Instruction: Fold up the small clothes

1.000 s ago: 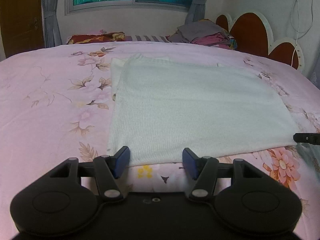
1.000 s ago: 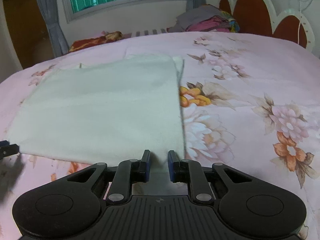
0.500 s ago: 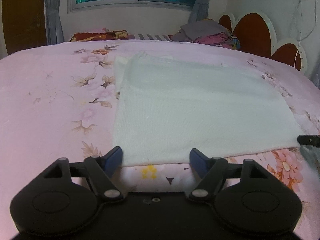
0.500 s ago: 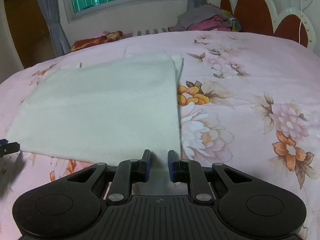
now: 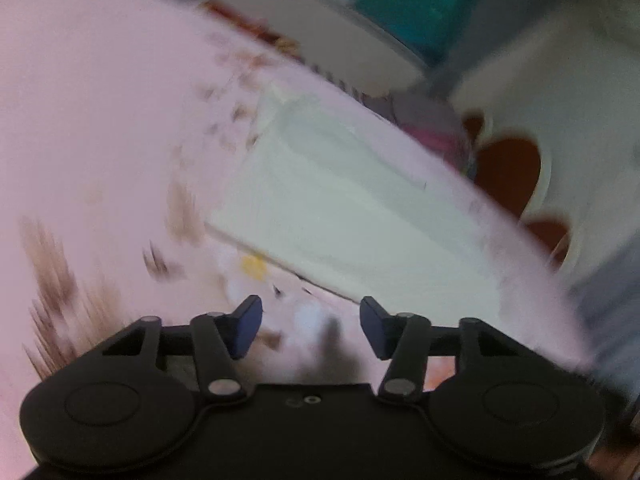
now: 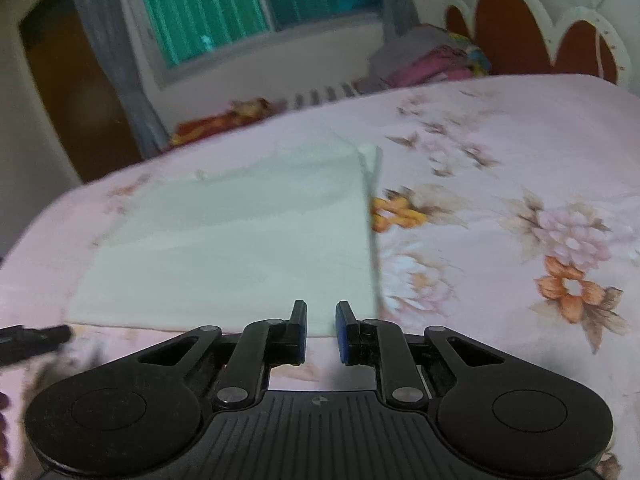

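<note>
a pale folded cloth (image 6: pixel 240 248) lies flat on the pink flowered bedsheet (image 6: pixel 500 152), its near edge just ahead of both grippers. in the right wrist view it fills the middle and left; its right edge runs from 12 toward 6 o'clock. in the left wrist view, tilted and badly blurred, the cloth (image 5: pixel 352 208) slants from 11 to 4 o'clock.

around it: a window (image 6: pixel 248 4) with green blinds at 12 o'clock, a grey curtain (image 6: pixel 112 52) at 10, a heap of clothes (image 6: pixel 432 60) at 1 by the scalloped headboard (image 6: pixel 520 24), and a red patterned pillow (image 6: pixel 224 120) at 11 on the bed's far edge. nothing lies on the cloth.

the left gripper (image 5: pixel 311 322) has its jaws spread, just now narrowing, with only sheet between them; its tip (image 6: pixel 36 334) shows at 9 o'clock in the right view. the right gripper (image 6: pixel 321 330) has its jaws drawn narrow over the cloth's near edge; whether they pinch it i cannot tell.
</note>
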{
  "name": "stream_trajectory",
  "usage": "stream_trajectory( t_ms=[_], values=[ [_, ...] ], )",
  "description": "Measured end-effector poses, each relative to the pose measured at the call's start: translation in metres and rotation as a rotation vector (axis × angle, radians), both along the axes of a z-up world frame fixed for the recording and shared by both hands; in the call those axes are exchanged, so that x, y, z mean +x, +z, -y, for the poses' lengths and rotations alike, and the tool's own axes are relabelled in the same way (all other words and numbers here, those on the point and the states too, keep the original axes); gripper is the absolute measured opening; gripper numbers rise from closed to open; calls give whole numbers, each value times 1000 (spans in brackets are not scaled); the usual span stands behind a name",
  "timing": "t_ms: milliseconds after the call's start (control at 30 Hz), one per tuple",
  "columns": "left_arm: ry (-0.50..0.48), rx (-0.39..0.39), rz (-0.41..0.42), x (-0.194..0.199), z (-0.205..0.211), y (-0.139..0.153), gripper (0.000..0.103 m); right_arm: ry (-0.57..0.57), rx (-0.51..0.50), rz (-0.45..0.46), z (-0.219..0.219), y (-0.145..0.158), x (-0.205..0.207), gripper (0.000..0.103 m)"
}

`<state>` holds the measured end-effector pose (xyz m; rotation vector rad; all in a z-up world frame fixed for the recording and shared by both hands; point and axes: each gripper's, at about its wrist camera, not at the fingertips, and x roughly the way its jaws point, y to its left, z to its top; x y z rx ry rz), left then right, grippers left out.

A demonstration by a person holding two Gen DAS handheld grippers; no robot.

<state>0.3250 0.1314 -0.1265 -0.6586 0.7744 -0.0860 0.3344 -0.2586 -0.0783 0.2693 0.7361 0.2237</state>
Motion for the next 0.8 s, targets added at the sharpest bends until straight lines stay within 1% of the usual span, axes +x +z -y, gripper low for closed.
stream_trajectory(
  t_ms=[67,133,200,233,400,467,633,667,700,733,800],
  values=[
    [70,-93,-6,1,-2,-12,49,24,24,19,-8,7,-2,16],
    [129,-165,23,4,-4,-22,49,47,25,27,-19,12,-2,16],
    [171,-224,51,13,-6,-30,49,61,26,25,-28,12,4,16],
    [187,-240,69,20,-7,-33,46,64,25,23,-32,12,8,16],
    [224,-270,100,61,-17,-42,35,57,38,-12,-53,4,50,16],
    [234,-274,110,75,-20,-46,28,63,40,-12,-64,2,70,16],
    [230,-286,138,96,-23,-47,26,81,35,-15,-100,-6,125,16],
    [232,-293,139,96,-24,-48,23,86,36,-16,-105,-8,133,16],
    [239,-298,134,98,-25,-50,20,93,33,-15,-111,-10,141,7],
    [246,-301,127,99,-26,-52,12,100,26,-13,-117,-12,148,0],
    [249,-311,123,100,-29,-56,10,107,10,-4,-128,-16,155,0]
  ],
)
